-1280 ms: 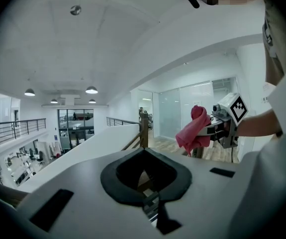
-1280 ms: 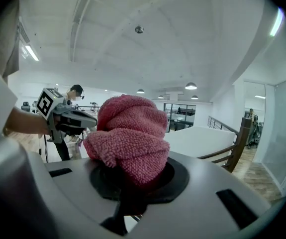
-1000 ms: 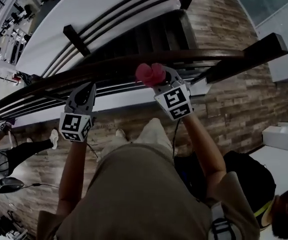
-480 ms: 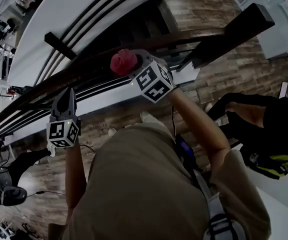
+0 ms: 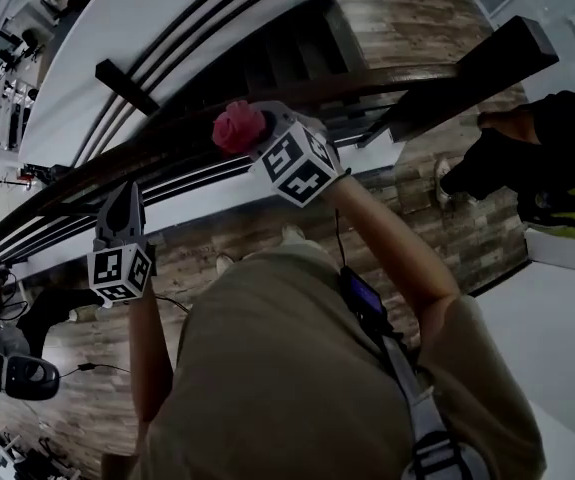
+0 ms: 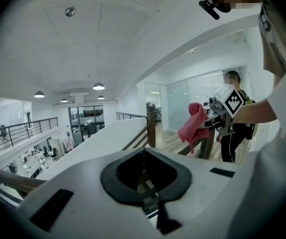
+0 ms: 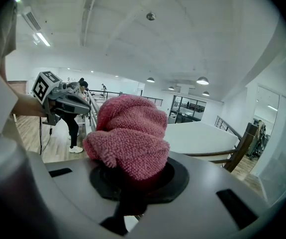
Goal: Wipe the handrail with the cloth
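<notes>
— How many cloths?
— One pink cloth point(image 5: 237, 126), pinched in the right gripper's point(image 5: 254, 134) fingers, at the single dark handrail point(image 5: 387, 76).
— And the other gripper?
— One more: the left gripper point(image 5: 126, 196), fingers point(image 6: 114, 176) pressed together, holding nothing.

Left gripper point(image 6: 143, 156) fills the foreground: jaws together along one seam, nothing between the pads. Beyond it to the right, the right gripper point(image 6: 208, 119), marker cube uppermost, holds a pink cloth point(image 6: 194, 124) that hangs down in folds at the dark wooden handrail point(image 6: 195, 147); contact between cloth and rail cannot be confirmed. A person point(image 6: 232, 133) in dark clothing stands behind the rail. A newel post point(image 6: 151, 126) stands at centre, beside a white sloping wall point(image 6: 95, 139). Round ceiling lamps point(image 6: 98, 86) are lit.
</notes>
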A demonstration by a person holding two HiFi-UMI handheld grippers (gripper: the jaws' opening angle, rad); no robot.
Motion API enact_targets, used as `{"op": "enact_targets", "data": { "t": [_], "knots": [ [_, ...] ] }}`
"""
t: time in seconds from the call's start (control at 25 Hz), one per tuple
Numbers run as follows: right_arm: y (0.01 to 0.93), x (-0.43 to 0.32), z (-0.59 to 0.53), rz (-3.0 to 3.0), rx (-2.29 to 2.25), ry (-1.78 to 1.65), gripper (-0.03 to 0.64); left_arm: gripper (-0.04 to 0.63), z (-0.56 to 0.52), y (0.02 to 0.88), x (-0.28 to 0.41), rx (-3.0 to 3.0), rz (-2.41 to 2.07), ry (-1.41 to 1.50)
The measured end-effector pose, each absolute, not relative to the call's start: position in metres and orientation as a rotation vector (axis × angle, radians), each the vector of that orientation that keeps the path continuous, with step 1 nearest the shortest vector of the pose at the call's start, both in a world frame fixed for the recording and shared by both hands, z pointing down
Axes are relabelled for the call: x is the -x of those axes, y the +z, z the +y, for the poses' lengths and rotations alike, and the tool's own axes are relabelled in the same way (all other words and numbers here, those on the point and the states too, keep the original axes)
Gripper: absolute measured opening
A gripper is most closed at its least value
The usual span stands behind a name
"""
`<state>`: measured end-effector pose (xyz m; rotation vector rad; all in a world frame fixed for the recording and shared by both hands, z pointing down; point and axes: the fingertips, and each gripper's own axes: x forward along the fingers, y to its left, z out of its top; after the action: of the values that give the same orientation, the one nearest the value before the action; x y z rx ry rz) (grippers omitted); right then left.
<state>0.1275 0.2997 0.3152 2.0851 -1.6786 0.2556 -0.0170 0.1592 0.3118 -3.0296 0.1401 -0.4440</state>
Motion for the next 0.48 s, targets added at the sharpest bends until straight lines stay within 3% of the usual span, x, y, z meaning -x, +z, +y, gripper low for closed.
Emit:
{"op": "enact_targets", "data": {
  "t": [0.48],
  "knots": [
    [0.302, -0.104, 0.269, -1.713, -2.115, 0.272, 0.057, 0.018, 0.129, 0.323, 0.038, 3.064, 0.132, -0.5]
  ]
}}
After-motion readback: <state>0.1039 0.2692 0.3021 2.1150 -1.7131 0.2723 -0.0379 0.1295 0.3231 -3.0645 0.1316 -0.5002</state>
